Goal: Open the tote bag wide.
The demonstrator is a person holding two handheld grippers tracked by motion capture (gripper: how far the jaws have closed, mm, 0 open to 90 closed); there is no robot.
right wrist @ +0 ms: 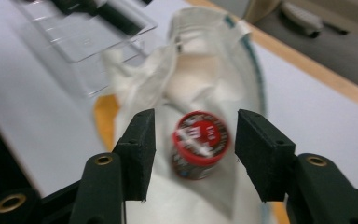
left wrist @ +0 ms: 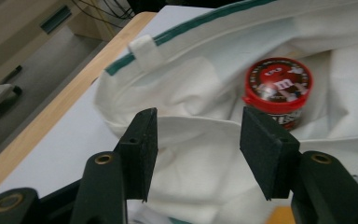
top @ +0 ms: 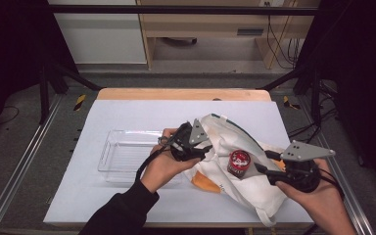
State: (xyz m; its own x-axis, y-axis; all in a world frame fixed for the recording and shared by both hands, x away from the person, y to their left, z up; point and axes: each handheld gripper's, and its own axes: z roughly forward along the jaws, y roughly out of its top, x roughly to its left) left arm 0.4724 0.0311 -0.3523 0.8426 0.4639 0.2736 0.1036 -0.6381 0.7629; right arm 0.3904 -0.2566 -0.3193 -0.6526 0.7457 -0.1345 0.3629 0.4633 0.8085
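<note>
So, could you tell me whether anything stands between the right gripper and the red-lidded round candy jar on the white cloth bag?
Nothing visible does. The right gripper is open, and the red-lidded round candy jar sits exposed on the white cloth bag, in line with the gap between its jaws, not yet touched.

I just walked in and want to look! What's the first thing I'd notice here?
A round candy tub with a bright red lid sits on a rumpled white cloth bag in the middle of the table. Both open grippers, left and right, point at it, and a clear plastic tray lies to the left.
</note>
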